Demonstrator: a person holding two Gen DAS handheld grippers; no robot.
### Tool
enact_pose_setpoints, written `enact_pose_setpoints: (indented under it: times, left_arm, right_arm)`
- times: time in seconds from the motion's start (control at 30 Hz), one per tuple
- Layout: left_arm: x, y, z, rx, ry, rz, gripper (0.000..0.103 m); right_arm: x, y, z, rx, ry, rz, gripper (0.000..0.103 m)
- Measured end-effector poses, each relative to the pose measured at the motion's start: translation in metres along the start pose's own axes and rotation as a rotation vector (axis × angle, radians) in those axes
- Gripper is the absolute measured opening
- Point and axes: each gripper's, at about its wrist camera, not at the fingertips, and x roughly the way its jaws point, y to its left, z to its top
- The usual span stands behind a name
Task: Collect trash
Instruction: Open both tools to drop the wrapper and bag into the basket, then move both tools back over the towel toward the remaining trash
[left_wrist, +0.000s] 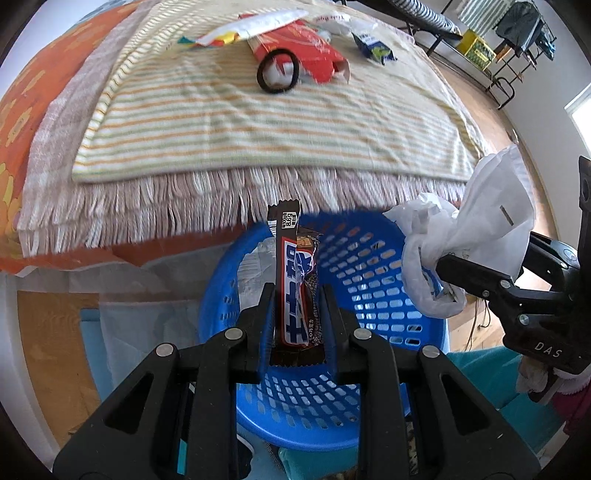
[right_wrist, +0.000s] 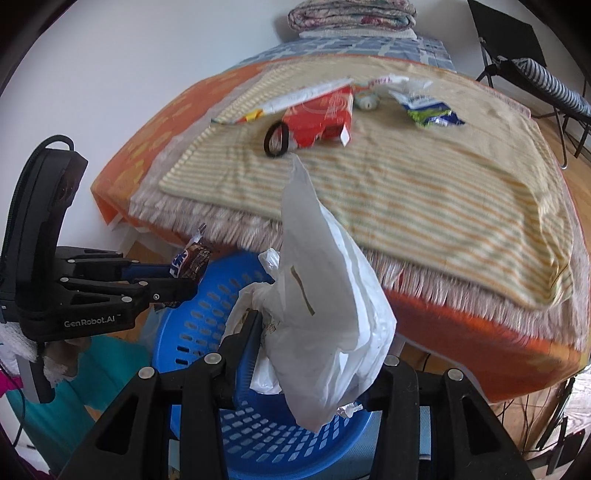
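1. Trash fills both of your grippers, which hang over the blue basket (left_wrist: 369, 266) below the fringed edge of the bed.
2. Your left gripper (left_wrist: 297, 295) is clenched on a candy bar wrapper (left_wrist: 295, 280); the wrapper stands upright between the jaws, its crimped end pointing toward the striped towel (left_wrist: 258, 133).
3. Your right gripper (right_wrist: 314, 328) grips a crumpled white plastic bag (right_wrist: 325, 295), which bulges out around the jaws and hides the right finger.
4. From the left wrist view, the right gripper (left_wrist: 439, 264) sits at the basket's right rim, with the bag spilling over it.
5. From the right wrist view, the left gripper (right_wrist: 192, 273) holds the wrapper (right_wrist: 190, 260) above the basket's (right_wrist: 192, 332) far left rim.
6. More trash lies on the towel: a red carton (left_wrist: 314, 51), a blue-and-green snack packet (right_wrist: 428, 109) and a white wrapper (left_wrist: 255, 24).
7. A black hair tie (left_wrist: 277, 70) rests partly on the red carton.
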Motion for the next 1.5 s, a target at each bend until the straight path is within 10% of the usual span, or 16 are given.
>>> enact_pose_setpoints:
  times: [1.3, 1.5]
  left_arm:
    - [-0.011, 0.007, 0.011, -0.018, -0.055, 0.014, 0.036]
    - [-0.018, 0.010, 0.025, -0.020, -0.103, 0.025, 0.053]
  right_arm:
    - [-0.006, 0.000, 0.004, 0.002, -0.027, -0.046, 0.084]
    - [-0.013, -0.006, 0.015, 0.015, -0.065, -0.060, 0.090]
